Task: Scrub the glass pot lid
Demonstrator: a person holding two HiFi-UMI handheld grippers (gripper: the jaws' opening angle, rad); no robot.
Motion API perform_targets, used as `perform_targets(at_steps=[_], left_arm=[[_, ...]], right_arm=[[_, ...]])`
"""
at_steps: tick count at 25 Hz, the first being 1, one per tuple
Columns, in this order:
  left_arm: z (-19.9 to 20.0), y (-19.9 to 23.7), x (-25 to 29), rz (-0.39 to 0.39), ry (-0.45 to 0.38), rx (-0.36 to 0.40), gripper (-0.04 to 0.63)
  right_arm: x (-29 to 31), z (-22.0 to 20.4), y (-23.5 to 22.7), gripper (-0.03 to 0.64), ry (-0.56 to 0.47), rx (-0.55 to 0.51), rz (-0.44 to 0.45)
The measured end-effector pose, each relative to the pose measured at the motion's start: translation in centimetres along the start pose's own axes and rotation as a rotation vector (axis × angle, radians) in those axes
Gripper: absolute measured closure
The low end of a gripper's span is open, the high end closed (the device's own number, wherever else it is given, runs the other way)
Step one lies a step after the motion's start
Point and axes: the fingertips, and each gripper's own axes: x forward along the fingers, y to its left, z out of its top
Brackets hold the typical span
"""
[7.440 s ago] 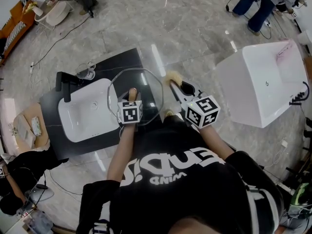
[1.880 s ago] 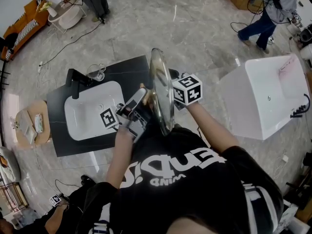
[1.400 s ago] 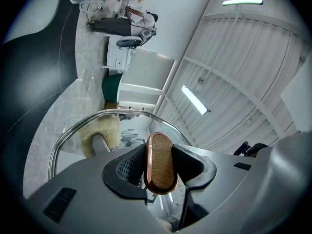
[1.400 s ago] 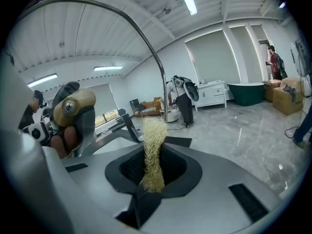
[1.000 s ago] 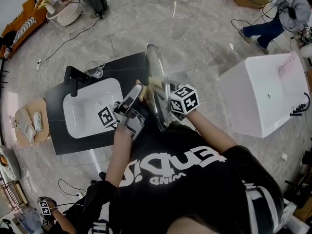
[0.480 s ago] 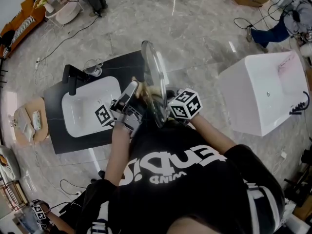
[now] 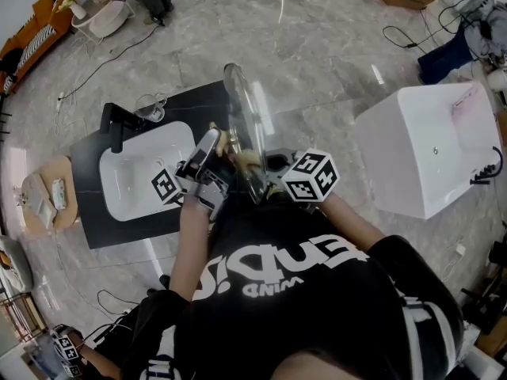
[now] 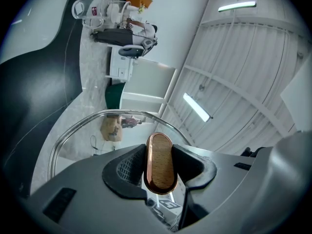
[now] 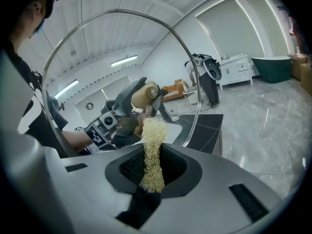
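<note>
The glass pot lid [image 7: 241, 129] stands on edge over the counter, nearly edge-on in the head view. My left gripper [image 7: 212, 146] is shut on its wooden knob [image 8: 161, 162], which fills the gap between the jaws; the steel rim [image 8: 92, 121] arcs behind it. My right gripper [image 7: 264, 165] is shut on a pale yellow fibre scrubber [image 9: 153, 150] on the lid's other face. The scrubber's tip lies against the glass [image 9: 187, 67]. Through the glass, the right gripper view shows the knob [image 9: 145, 93] and the left gripper [image 9: 114, 116].
A black counter [image 7: 202, 101] holds a white basin [image 7: 141, 176], a black tap [image 7: 116, 127] and a glass cup [image 7: 150, 106]. A white tub [image 7: 432, 145] stands to the right and a small wooden stand [image 7: 43, 200] at far left. Cables lie on the marble floor.
My right gripper has drawn back toward the person with the scrubber, sliding it along the glass. The lid's top edge has shifted a little left in the head view. The left gripper stays put.
</note>
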Motion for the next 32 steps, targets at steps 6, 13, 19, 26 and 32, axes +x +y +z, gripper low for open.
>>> perform_targets(at_steps=[6, 13, 19, 26, 32], left_arm=[[0.6, 0.3, -0.6, 0.009, -0.018, -0.003, 0.417], [0.9, 0.6, -0.7, 0.01, -0.023, -0.013, 0.417], [0.9, 0.9, -0.6, 0.012, -0.011, -0.018, 0.417], [1.0, 1.3, -0.8, 0.019, -0.009, -0.024, 0.417], [0.6, 1.4, -0.6, 0.021, 0.005, -0.025, 0.417]], right_arm=[[-1.6, 0.9, 2.3, 0.57, -0.02, 0.007, 0.055], [-3.5, 2.3, 3.9, 0.569, -0.055, 0.015, 0.101], [-5.1, 3.9, 5.1, 0.569, -0.061, -0.008, 0.123], [-6.6, 7.0, 5.1, 0.569, -0.14, -0.017, 0.136], [-7.8, 10.5, 3.8, 0.569, -0.239, -0.023, 0.122]])
